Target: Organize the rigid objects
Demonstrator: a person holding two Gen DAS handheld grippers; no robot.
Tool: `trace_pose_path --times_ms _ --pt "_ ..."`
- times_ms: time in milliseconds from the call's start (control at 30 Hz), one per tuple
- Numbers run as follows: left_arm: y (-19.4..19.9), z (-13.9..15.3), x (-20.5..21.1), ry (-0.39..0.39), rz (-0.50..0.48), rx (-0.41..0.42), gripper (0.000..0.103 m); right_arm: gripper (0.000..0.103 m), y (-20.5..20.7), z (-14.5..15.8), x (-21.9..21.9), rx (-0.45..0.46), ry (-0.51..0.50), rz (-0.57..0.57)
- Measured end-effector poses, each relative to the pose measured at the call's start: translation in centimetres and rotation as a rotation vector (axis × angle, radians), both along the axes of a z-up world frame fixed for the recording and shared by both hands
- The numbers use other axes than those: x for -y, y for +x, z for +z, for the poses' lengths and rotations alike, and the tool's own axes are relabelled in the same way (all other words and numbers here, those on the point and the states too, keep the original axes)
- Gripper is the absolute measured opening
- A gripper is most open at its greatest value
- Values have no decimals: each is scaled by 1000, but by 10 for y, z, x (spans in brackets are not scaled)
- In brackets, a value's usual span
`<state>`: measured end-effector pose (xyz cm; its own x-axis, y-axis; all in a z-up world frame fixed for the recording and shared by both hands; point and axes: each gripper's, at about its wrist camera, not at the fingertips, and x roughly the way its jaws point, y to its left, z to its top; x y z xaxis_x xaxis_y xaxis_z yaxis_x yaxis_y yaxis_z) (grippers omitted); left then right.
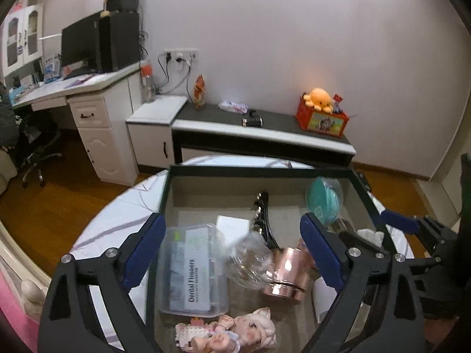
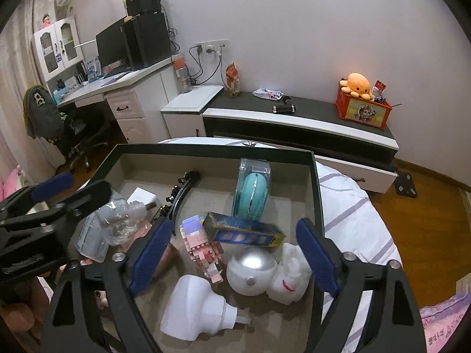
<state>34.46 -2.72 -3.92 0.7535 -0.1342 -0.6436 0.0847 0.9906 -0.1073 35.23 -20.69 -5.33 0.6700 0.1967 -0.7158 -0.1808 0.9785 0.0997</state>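
The pig doll (image 1: pixel 235 334) is cut off by the bottom edge.

Left gripper (image 1: pixel 232 253): matte black frame, two angled arms with triangular cut-outs near the base, and silver round screw heads gleaming at the joints. Long royal-blue pads line the inner faces of its fingers (image 1: pixel 145 253). Right gripper (image 2: pixel 235 254): same build, black skeletal arms with triangular windows, silver screws at the pivots, blue ribbed pads on the fingers (image 2: pixel 316 257). Seen from the side, the body is blocky and black, with small bolts showing.
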Motion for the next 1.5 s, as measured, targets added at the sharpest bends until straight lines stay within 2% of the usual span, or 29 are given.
trace_pose_path --times_ms 67,167,300,333,467,700,1033,1233,1500 --pt "-7 7 -2 -3 2 17 100 96 -2 2 1 -4 9 2" --pt "-21 17 -7 -4 16 44 103 96 -11 8 2 5 24 -11" --pt "-43 29 -13 -2 34 61 103 98 -31 20 7 29 83 -30" --pt "-49 32 -14 -1 38 63 103 103 -35 24 7 38 81 -39" --pt "-80 44 -18 8 52 78 103 103 -61 41 6 84 98 -57" --pt "-145 68 -28 -3 68 120 103 103 -124 78 -2 173 126 -59" --pt "-238 91 -40 12 91 162 103 103 -218 108 -6 231 108 -84" --pt "-287 96 -42 33 114 180 103 103 -271 116 -13 268 72 -83" --pt "-369 103 -31 63 91 264 103 103 -357 117 -10 349 63 -122"
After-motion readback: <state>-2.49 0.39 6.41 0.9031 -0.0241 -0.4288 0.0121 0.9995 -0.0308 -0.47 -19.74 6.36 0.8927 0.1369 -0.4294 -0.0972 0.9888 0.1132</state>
